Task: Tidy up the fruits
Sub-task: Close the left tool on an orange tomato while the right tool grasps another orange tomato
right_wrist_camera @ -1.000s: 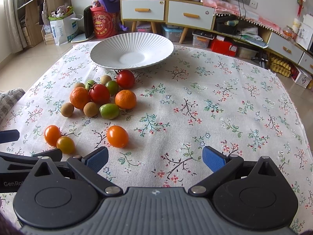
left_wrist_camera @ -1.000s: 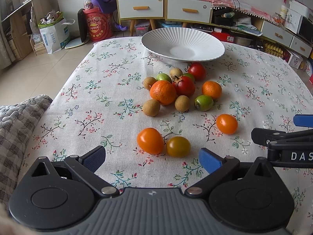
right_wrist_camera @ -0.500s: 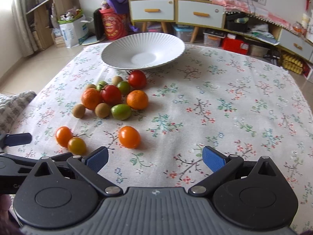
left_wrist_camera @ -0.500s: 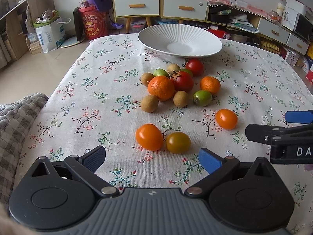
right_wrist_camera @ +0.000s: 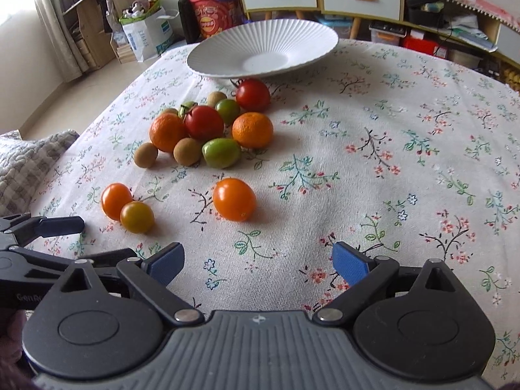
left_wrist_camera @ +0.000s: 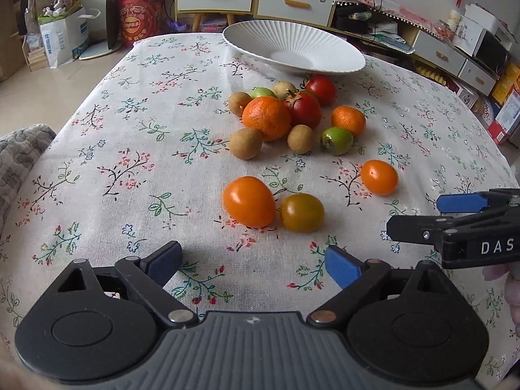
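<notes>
Left gripper [left_wrist_camera: 252,261] and right gripper [right_wrist_camera: 256,260]: jaws wide, just narrowed slightly, nothing between them. Fruits [left_wrist_camera: 292,117] clustered on table [left_wrist_camera: 130,130] at 12 o'clock, three orange tomatoes [right_wrist_camera: 234,199] nearer; white plate [right_wrist_camera: 263,48] beyond, bare.

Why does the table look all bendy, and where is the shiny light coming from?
Left wrist view: the fisheye lens curves the floral tablecloth edges, and small glare spots sit on the big orange tomato. Right wrist view: daylight comes from the window side at left, so soft shadows fall right of the lone orange tomato; everything stays sharp.
</notes>
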The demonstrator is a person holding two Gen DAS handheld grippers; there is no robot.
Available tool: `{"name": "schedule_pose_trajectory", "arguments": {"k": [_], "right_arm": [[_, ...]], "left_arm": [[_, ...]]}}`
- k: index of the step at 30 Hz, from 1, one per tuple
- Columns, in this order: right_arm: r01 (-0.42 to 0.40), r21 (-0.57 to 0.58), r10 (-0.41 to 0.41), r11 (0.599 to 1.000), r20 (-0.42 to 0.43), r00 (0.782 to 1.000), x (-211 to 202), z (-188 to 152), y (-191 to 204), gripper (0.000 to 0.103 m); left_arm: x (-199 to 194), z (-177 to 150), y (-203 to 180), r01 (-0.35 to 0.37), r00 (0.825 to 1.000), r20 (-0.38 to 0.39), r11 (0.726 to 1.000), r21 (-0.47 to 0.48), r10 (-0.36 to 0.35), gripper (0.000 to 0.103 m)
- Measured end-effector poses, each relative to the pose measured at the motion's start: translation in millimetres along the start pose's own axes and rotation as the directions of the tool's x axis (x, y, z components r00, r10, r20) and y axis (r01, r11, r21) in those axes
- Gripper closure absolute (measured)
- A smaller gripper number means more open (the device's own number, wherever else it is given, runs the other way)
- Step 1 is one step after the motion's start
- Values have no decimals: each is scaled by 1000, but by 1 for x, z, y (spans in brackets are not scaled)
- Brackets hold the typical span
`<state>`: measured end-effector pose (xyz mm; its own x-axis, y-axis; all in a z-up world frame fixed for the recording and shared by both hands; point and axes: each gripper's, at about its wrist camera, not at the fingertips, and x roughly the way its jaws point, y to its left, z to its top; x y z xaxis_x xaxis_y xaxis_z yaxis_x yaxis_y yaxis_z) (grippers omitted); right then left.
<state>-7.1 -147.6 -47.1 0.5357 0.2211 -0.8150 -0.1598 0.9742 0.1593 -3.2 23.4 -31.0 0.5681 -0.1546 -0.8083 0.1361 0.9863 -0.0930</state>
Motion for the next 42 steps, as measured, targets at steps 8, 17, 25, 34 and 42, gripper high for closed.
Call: {"name": "schedule_pose_trajectory", "arguments": {"k": [8, 17, 25, 34, 42], "right_arm": [[31, -55, -30, 998, 9, 999, 4, 0, 8, 16], [79, -97, -72, 992, 73, 995, 9, 5, 14, 32], [39, -136, -20, 990, 137, 990, 11, 7, 14, 56], [15, -186, 13, 982, 150, 989, 13, 7, 20, 75], [8, -173, 16, 985, 135, 991, 11, 10, 20, 76]], "left_arm": [[0, 0, 5, -38, 999, 32, 999, 29, 38, 26], [6, 4, 8, -45, 996, 78, 997, 56, 41, 33], [11, 6, 5, -16, 991, 135, 996, 89, 4, 43], [11, 8, 5, 4, 989, 147, 996, 92, -18, 68], [11, 12, 7, 11, 991, 134, 998, 67, -20, 69]]}}
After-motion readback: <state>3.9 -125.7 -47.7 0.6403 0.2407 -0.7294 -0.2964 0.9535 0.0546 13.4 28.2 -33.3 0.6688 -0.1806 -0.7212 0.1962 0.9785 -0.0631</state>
